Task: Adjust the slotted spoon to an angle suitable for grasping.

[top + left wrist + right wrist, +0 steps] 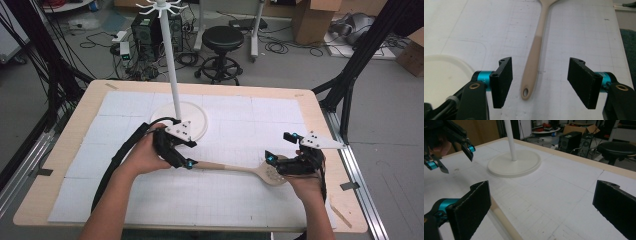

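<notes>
Here the wooden spoon (240,169) lies flat on the white gridded mat (125,110) that covers the bench (65,145), its perforated round bowl toward the person's right and its long handle reaching left. In the left gripper view the handle's end, with its small hanging hole, lies on the mat between the two black pads, touching neither; the left claw (540,82) stands spread on either side of it, holding nothing. In the high view that left claw (186,154) sits at the handle's tip, just in front of the round base of the white stand (176,95), whose thin pole rises to a ring of hooks. The right claw (281,147) hovers at the spoon's bowl end, and in the right gripper view its jaws gape wide with only a stretch of the pale handle passing close beside the left-hand pad; whether it touches I cannot tell. Beyond the bench a black stool (222,42) stands on the floor among cables
</notes>
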Tool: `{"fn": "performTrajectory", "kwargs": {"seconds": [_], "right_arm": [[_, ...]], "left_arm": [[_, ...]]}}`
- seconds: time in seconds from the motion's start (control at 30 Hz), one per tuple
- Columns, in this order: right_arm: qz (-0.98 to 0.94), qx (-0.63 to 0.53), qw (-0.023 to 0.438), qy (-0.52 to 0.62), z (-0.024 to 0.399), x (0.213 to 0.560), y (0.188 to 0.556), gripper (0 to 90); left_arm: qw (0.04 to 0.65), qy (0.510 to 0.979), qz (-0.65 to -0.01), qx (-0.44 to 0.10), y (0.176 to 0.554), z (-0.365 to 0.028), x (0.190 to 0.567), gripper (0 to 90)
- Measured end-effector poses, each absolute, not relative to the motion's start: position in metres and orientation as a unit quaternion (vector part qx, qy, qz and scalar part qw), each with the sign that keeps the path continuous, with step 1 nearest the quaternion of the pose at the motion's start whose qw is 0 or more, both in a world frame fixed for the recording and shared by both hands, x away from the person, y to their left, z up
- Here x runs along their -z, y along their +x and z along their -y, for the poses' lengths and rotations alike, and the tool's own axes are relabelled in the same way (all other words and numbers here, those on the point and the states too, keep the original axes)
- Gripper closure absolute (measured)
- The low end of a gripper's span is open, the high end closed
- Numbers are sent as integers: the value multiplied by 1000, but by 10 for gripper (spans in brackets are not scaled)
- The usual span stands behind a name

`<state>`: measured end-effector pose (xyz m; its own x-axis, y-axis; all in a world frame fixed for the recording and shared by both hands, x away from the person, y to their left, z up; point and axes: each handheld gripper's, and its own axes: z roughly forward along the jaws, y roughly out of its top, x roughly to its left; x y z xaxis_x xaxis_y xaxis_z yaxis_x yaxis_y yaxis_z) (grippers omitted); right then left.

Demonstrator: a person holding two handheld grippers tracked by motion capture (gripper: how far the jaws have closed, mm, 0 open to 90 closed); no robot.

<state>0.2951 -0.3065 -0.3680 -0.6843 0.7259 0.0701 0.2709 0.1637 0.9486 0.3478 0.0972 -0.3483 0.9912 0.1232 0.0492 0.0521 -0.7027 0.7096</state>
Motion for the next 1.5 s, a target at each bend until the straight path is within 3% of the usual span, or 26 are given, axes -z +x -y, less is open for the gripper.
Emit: {"fn": "performTrajectory", "kwargs": {"seconds": [0.57,1.37,1.5], "right_arm": [[-739,-546,200,340,303,370,297,7],[-740,-545,202,339,304,367,297,7],[-742,-545,201,335,303,367,297,7]], "left_arm": [[463,873,-120,-97,324,-187,350,313],[524,827,-161,-127,319,-228,356,136],[537,816,-165,-135,319,-233,355,66]]}}
